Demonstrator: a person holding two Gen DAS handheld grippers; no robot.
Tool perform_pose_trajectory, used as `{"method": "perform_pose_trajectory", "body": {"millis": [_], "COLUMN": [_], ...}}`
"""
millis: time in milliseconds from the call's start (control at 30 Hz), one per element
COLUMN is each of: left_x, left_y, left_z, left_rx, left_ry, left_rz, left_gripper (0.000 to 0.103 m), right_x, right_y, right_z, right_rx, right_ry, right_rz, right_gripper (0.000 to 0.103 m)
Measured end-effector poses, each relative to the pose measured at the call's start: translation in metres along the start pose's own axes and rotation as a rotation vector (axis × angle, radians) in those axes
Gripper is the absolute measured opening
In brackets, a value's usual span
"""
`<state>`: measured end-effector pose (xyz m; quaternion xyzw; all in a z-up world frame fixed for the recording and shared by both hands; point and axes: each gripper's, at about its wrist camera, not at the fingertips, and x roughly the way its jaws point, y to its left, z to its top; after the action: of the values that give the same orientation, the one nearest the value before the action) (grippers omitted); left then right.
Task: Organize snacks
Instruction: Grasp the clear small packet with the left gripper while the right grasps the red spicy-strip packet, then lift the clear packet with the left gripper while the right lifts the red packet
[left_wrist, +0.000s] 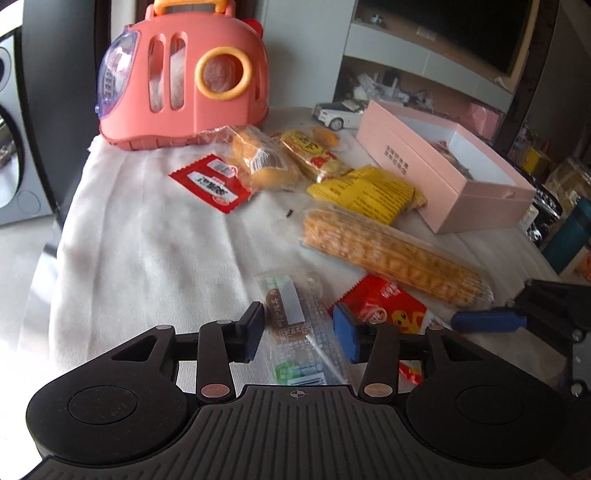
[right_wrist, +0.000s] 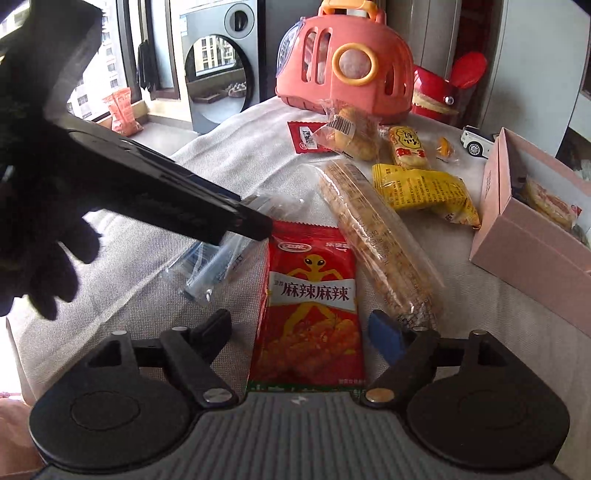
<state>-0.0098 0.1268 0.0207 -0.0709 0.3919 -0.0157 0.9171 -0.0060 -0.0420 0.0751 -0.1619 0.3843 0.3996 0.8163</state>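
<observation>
Both grippers, left (left_wrist: 301, 334) and right (right_wrist: 301, 334), stand wide, unclamped: clear wrapped biscuit (left_wrist: 295, 325) and red packet (right_wrist: 310, 306) look light, crinkly, crushable; pinch across each middle.

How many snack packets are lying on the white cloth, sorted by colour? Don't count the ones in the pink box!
Red: 2, the red alien packet and the small red packet.
Yellow: 2, the yellow bag and the yellow-and-red cracker pack.
Clear wrappers: 4, the long cracker sleeve, the bread bag, the clear bar packet and the small orange sweet.
Total: 8
</observation>
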Motion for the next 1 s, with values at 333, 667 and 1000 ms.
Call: {"method": "perform_pose_trajectory", "body": {"millis": [333,667,1000], "left_x": [-0.017,-0.034,-0.039], "left_y": [0.016,0.029,0.028], "left_z": [-0.011,-0.028,-0.045], "left_rx": [0.009,-0.058,-0.070], "left_ry": [0.000,-0.003,-0.098], "left_rz": [0.005,-0.033,-0.036], "left_gripper": [0.041,0.043,0.043], "right_x": [0.004,0.018,0.015], "right_y": [-0.002,0.002,-0.008], "right_z": [-0.008,0.009,0.008], "right_rx": [-0.001,0.030,0.108], "right_ry": [-0.018,-0.018,-0.040], "right_rz": [0.009,0.002,0.012], "right_gripper": [0.103,0.102,0.102]}}
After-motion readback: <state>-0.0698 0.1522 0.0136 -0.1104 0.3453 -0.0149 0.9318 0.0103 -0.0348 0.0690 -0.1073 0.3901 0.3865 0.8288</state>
